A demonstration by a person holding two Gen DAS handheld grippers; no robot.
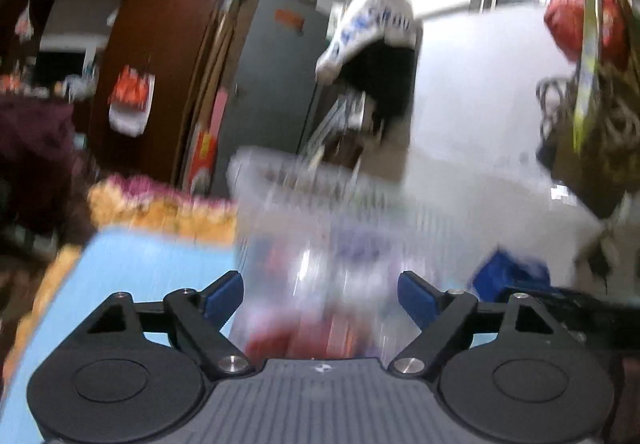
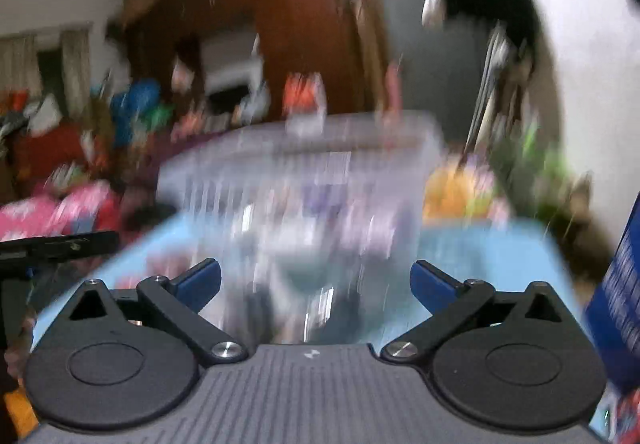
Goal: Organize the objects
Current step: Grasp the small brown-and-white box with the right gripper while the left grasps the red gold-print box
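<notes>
Left gripper (image 1: 320, 294): nearest the left wrist lens, blue pads spread wide; the clear bin sits in the gap, yet neither pad seems to press on it.
Right gripper (image 2: 316, 282): jaws likewise wide apart, nothing pinched — the same bin fills the space ahead of them.
Clear plastic bin (image 1: 320, 228): a see-through tub standing on the blue surface, close in front of both tools; red, purple and white items show through its wall, too smeared to name.
Blue surface (image 1: 152, 272): a pale blue top carrying the bin, with an orange-and-pink patterned cloth (image 1: 160, 204) along its far edge.
Blue box (image 2: 624, 296): a dark blue printed carton at the right edge of the right wrist view, beside the bin and apart from it; whether it stands upright I cannot tell.
Other tool: a black arm of the left gripper pokes into the right wrist view at the left edge (image 2: 60, 244), so the two sit side by side facing the bin.
Picture quality: heavy motion blur in both views — fine detail is lost.
Step in hand: my guess is the bin is loaded, or partly so, and both tools are free between picks.
Next move: probably choosing a loose item such as the blue box; that calls for steadying the hand, lining the open pads on its narrow sides, then closing before lifting toward the bin.
</notes>
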